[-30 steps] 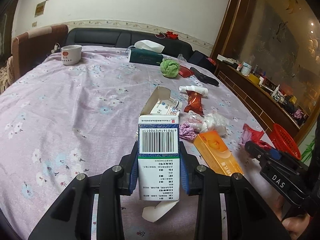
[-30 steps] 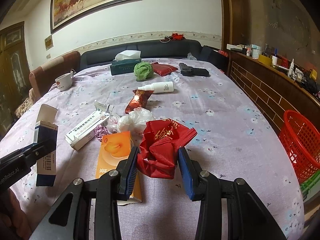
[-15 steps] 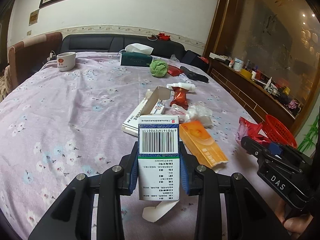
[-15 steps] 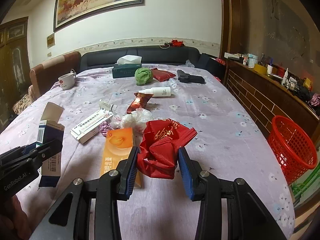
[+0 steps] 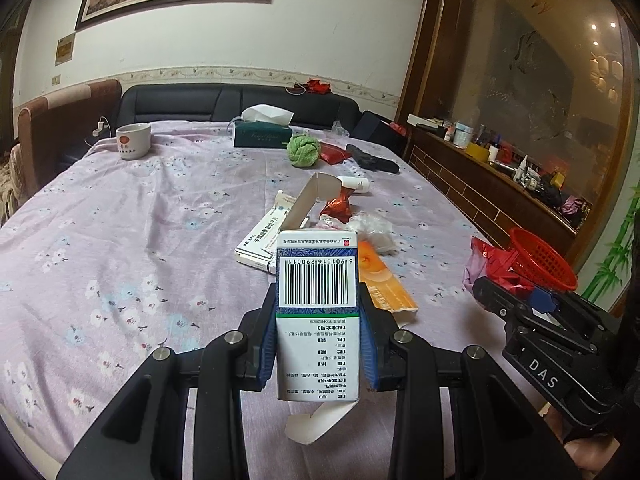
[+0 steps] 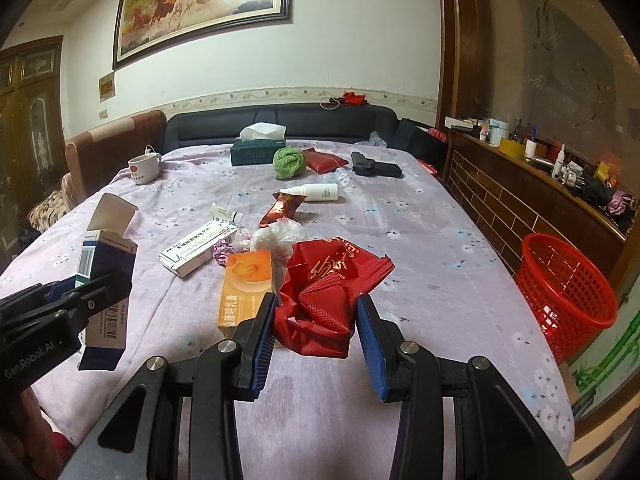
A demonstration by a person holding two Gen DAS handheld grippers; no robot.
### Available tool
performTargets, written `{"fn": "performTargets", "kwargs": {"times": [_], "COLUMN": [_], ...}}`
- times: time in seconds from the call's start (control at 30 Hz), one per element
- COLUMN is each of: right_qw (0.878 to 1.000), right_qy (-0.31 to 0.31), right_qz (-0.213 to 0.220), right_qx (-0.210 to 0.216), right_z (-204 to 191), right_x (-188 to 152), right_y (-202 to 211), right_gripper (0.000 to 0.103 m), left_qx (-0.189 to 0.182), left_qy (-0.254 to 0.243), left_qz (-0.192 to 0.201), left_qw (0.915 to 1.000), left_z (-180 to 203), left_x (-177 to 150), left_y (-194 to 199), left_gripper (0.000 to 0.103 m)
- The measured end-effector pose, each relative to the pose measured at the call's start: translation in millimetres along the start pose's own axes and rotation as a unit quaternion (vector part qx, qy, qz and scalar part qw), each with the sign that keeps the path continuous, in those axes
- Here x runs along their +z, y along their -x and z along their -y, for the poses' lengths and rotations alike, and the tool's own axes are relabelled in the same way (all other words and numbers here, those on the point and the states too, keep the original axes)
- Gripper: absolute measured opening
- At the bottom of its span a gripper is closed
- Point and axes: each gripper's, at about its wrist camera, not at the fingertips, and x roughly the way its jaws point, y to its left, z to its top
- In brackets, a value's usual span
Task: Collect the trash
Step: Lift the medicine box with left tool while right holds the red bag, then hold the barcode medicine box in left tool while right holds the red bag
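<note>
My left gripper [image 5: 318, 336] is shut on an open white and blue medicine box [image 5: 317, 276] with a barcode, held above the table; it also shows in the right wrist view [image 6: 105, 280]. My right gripper [image 6: 316, 332] is shut on a crumpled red wrapper [image 6: 326, 284], also seen in the left wrist view [image 5: 494, 268]. A red mesh basket [image 6: 564, 280] stands off the table's right edge. On the table lie an orange box [image 6: 248, 284], a long white box [image 6: 198, 250], a clear plastic bag [image 6: 278, 236] and a red-brown wrapper [image 6: 282, 208].
A lilac flowered cloth [image 6: 420, 232] covers the table. At the back stand a white cup [image 6: 143, 168], a green tissue box [image 6: 258, 152], a green ball of cloth [image 6: 288, 163], a white spray bottle [image 6: 316, 192] and a black object [image 6: 374, 169]. A cluttered wooden sideboard [image 6: 540, 184] runs along the right.
Both grippers have risen and drawn back from the table with their loads still held. The basket and more of the room now show.
</note>
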Motion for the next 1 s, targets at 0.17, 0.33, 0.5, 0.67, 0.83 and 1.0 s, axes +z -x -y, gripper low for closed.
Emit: {"fn": "performTargets", "kwargs": {"times": [0.17,0.33,0.5,0.67,0.83,1.0], "right_qw": [1.000,1.000,1.000,1.000,1.000,1.000], "right_qy": [0.002,0.002,0.002,0.005,0.006,0.007], "right_qz": [-0.002,-0.004,-0.004,-0.003,-0.007,-0.006], "right_qx": [-0.002,-0.002,-0.004,-0.003,-0.002,-0.003], "right_z": [-1.5,-2.0,-2.3,-3.8,-4.4,-3.8], "right_x": [-1.1,0.6,0.9,0.4,-0.5,-0.6], "right_y": [1.2,-2.6,-2.4,-2.3,-4.4,-4.7], "right_gripper": [0.043,0.043,0.043,0.043,0.043,0.043], "left_qx": [0.000,0.000,-0.002,-0.003,-0.004,-0.005], "left_qy": [-0.002,0.001,0.000,-0.001,0.001,-0.002], "left_qz": [-0.004,-0.005,-0.006,-0.006,-0.010,-0.011], "left_qw": [1.0000,1.0000,1.0000,1.0000,0.9999,0.9999], "left_z": [-0.1,-1.9,-1.0,-0.5,0.3,1.7], "left_x": [-0.3,0.8,-1.6,-2.5,-3.1,-2.9], "left_y": [-2.9,-5.4,-3.8,-3.9,-4.6,-5.0], "left_gripper": [0.033,0.033,0.033,0.033,0.033,0.033]}}
